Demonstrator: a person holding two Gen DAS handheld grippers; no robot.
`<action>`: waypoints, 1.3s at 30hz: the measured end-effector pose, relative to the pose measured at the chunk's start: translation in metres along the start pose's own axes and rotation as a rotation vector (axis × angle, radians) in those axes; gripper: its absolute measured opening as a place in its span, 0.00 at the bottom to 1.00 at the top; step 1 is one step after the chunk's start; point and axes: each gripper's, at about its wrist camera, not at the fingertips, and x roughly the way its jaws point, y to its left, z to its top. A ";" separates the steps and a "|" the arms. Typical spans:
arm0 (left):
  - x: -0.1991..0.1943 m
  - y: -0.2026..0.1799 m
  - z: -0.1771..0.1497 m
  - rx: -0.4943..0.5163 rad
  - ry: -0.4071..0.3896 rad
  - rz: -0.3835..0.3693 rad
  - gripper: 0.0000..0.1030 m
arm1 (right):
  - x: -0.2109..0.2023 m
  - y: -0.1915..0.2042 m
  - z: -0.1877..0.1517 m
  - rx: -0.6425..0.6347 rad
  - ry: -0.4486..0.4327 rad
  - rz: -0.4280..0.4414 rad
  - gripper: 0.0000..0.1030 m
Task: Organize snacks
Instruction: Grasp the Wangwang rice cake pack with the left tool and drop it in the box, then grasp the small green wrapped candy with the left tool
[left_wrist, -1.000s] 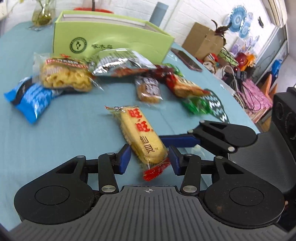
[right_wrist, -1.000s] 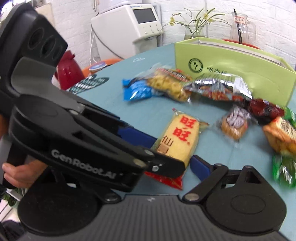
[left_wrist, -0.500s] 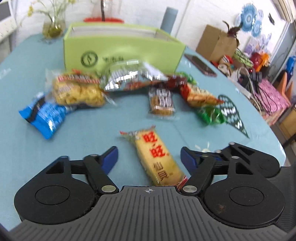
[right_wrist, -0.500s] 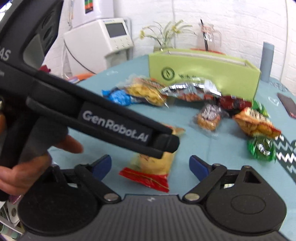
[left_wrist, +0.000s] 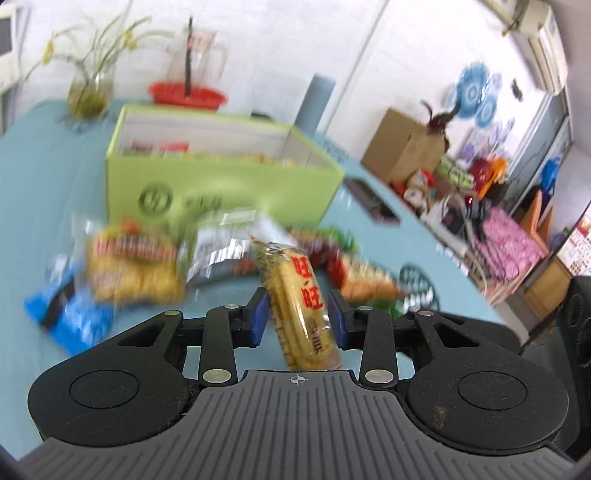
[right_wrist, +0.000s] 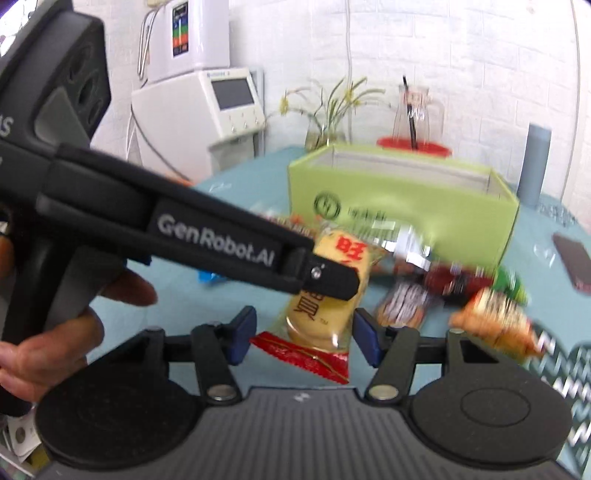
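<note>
My left gripper (left_wrist: 297, 317) is shut on a yellow rice cracker pack with red characters (left_wrist: 299, 306) and holds it up off the teal table, tilted. The pack also shows in the right wrist view (right_wrist: 325, 299), with the left gripper's black arm across it. My right gripper (right_wrist: 301, 334) is open and empty, just in front of the lifted pack. An open lime green box (left_wrist: 221, 177) stands behind, also in the right wrist view (right_wrist: 402, 203). Several snack packs lie before it: a yellow chips bag (left_wrist: 133, 266), a blue pack (left_wrist: 70, 314), a silver pack (left_wrist: 221, 247).
A phone (left_wrist: 373, 203) lies on the table right of the box. A vase with stems (left_wrist: 88, 88), a glass jug on a red dish (left_wrist: 192, 88) and a grey cylinder (right_wrist: 533, 166) stand behind the box. A white machine (right_wrist: 207, 107) stands left.
My left gripper has closed on the rice cracker pack and lifted it off the table toward the box. The right gripper has drawn back and stays open.
</note>
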 end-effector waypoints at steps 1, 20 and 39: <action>0.004 0.000 0.010 0.000 -0.008 -0.003 0.12 | 0.004 -0.005 0.006 0.000 -0.004 -0.001 0.60; 0.139 0.054 0.165 -0.072 -0.048 0.069 0.33 | 0.120 -0.125 0.127 -0.012 -0.015 -0.092 0.77; 0.110 -0.036 0.012 -0.042 0.127 -0.036 0.45 | -0.011 -0.162 -0.040 0.303 0.040 -0.074 0.97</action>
